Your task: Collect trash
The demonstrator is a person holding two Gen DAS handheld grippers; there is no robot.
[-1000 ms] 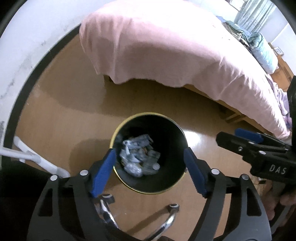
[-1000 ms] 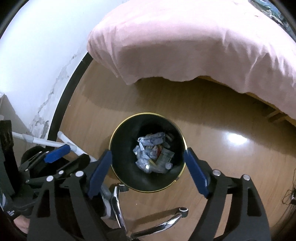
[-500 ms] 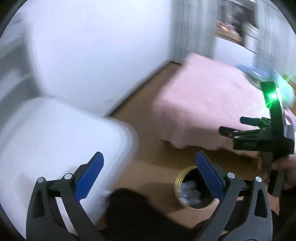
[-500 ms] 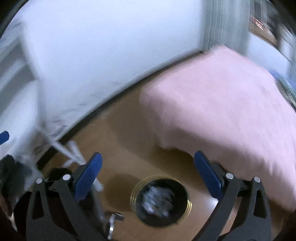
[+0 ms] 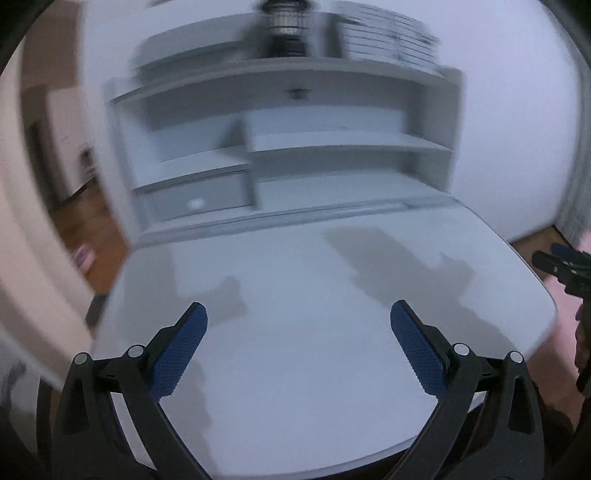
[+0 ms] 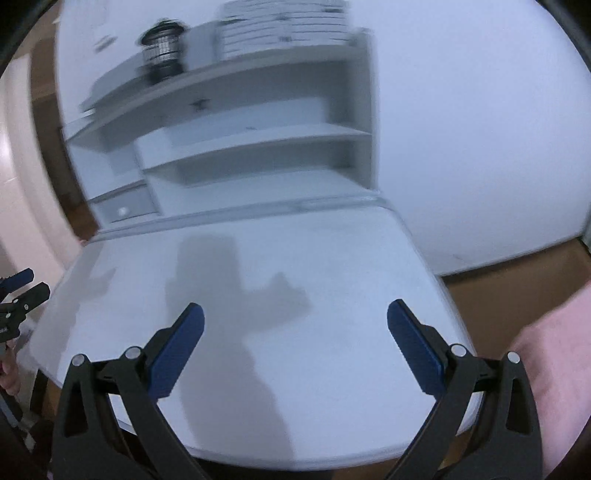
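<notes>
My left gripper [image 5: 298, 345] is open and empty, held above a white desk top [image 5: 295, 280]. My right gripper [image 6: 295, 343] is open and empty too, above the same desk [image 6: 258, 258]. Each gripper shows at the edge of the other's view: the right one in the left wrist view [image 5: 565, 266], the left one in the right wrist view [image 6: 18, 295]. No trash and no bin show in either view. Both views are blurred by motion.
White shelves [image 5: 332, 147] with a small drawer [image 5: 195, 199] stand at the back of the desk, also in the right wrist view [image 6: 251, 147]. A dark round object [image 6: 162, 51] and a stack of flat things [image 6: 280, 22] sit on top. The pink bed [image 6: 554, 369] lies right.
Both grippers have swung up from the black bin of trash on the floor, past the wall and bed, and now face the white desk. Both stayed open and empty.
</notes>
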